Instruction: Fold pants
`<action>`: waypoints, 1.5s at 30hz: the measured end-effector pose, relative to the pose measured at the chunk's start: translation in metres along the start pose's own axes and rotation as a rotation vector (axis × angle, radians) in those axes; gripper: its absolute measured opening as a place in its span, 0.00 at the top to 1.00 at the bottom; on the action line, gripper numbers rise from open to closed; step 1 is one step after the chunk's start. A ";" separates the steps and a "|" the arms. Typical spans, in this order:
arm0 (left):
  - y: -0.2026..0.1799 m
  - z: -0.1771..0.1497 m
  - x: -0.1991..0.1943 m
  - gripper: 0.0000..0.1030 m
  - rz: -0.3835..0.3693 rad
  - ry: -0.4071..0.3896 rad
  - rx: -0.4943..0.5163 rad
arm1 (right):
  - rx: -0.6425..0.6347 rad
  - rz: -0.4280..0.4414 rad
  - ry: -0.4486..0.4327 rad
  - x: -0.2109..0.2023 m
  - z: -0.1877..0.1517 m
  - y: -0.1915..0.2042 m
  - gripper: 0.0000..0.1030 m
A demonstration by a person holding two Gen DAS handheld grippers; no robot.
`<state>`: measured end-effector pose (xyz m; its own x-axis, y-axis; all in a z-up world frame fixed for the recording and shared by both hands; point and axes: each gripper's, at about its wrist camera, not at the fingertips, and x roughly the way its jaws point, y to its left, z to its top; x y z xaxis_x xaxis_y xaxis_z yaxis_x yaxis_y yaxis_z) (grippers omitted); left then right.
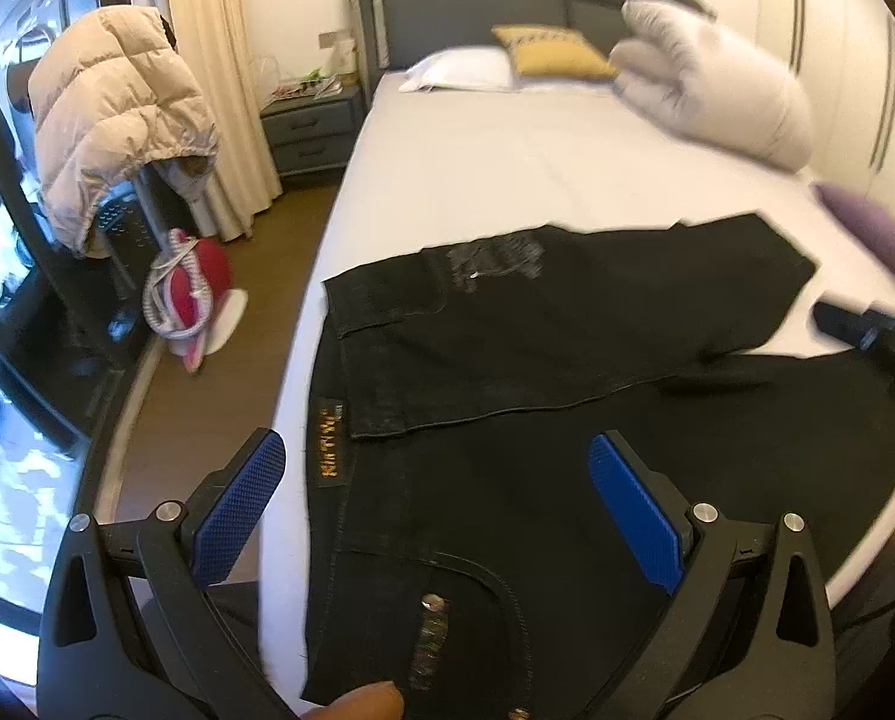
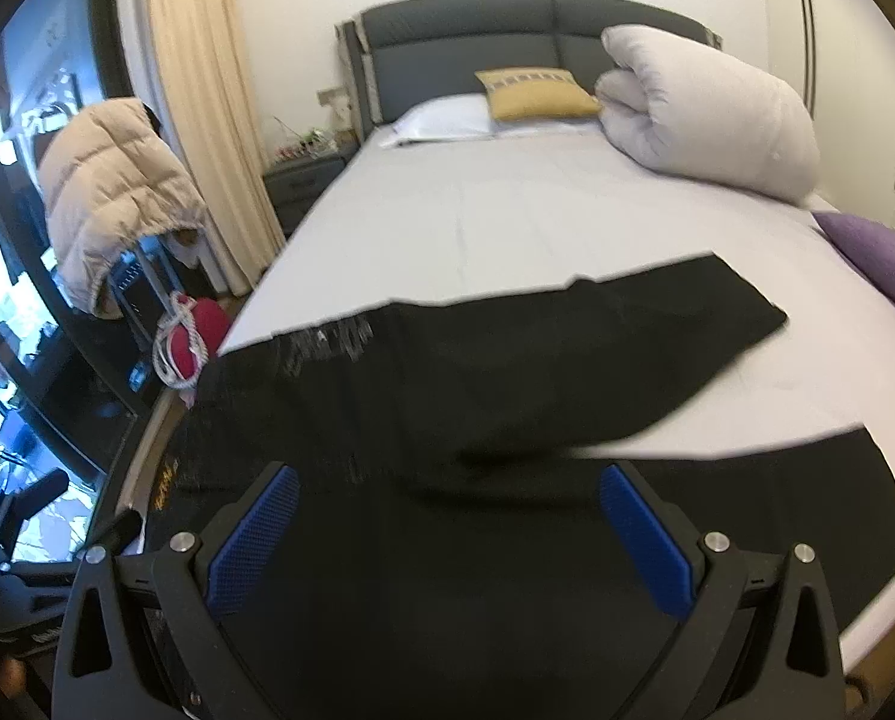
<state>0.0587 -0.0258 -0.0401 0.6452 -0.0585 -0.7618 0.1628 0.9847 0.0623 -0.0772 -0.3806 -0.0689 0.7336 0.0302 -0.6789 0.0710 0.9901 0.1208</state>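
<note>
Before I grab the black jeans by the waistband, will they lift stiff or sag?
The black jeans will probably sag: they lie flat and creased on the white bed sheet. The folded-over leg may slide off when lifted, since nothing pins it. The denim looks thick, so likely heavyish. Both the left gripper and right gripper are open.

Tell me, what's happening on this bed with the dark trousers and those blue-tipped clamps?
A person is folding a pair of black pants on the bed, working with a handheld gripper in each hand. Right now neither is gripping anything: the left gripper and right gripper both hover over the fabric with jaws wide open. One leg already lies folded across the waist end, while the other leg stretches out to the right. A rolled duvet and pillows sit up by the headboard.
</note>
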 end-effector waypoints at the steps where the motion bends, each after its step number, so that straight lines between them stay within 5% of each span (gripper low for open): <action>1: 0.003 0.007 0.015 0.00 -0.005 0.088 -0.022 | -0.007 0.006 -0.007 0.003 0.006 -0.002 0.00; 4: 0.022 0.024 0.036 0.00 -0.025 0.113 -0.124 | -0.035 0.028 -0.031 0.016 0.026 -0.009 0.00; 9: 0.035 0.087 0.082 0.00 -0.002 0.039 0.047 | -0.159 0.086 -0.033 0.046 0.065 -0.019 0.01; 11: 0.042 0.116 0.104 0.00 -0.032 0.021 0.118 | -0.246 0.143 -0.009 0.067 0.082 -0.023 0.12; 14: 0.055 0.160 0.164 0.02 -0.153 0.114 0.228 | -0.319 0.220 0.046 0.092 0.096 -0.026 0.23; 18: 0.060 0.193 0.237 0.10 -0.327 0.291 0.312 | -0.386 0.278 0.094 0.115 0.102 -0.026 0.26; 24: 0.060 0.193 0.296 0.11 -0.453 0.448 0.395 | -0.416 0.371 0.158 0.147 0.102 -0.030 0.26; 26: 0.060 0.191 0.311 0.20 -0.487 0.505 0.405 | -0.415 0.391 0.172 0.152 0.102 -0.031 0.26; 29: 0.062 0.194 0.324 0.23 -0.502 0.538 0.421 | -0.426 0.402 0.190 0.161 0.100 -0.028 0.28; 32: 0.071 0.207 0.330 0.54 -0.507 0.546 0.386 | -0.433 0.434 0.219 0.173 0.101 -0.025 0.32; 33: 0.073 0.208 0.331 0.71 -0.518 0.553 0.374 | -0.433 0.434 0.219 0.173 0.101 -0.025 0.32; 37: 0.059 0.197 0.325 0.91 -0.468 0.542 0.440 | -0.430 0.458 0.240 0.188 0.111 -0.022 0.35; 45: 0.062 0.192 0.260 0.97 -0.374 0.305 0.479 | -0.579 0.475 0.287 0.229 0.151 0.008 0.37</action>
<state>0.3796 -0.0112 -0.1101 0.2529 -0.2626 -0.9312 0.6917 0.7220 -0.0157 0.1938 -0.3864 -0.1143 0.3897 0.4221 -0.8185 -0.6250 0.7740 0.1015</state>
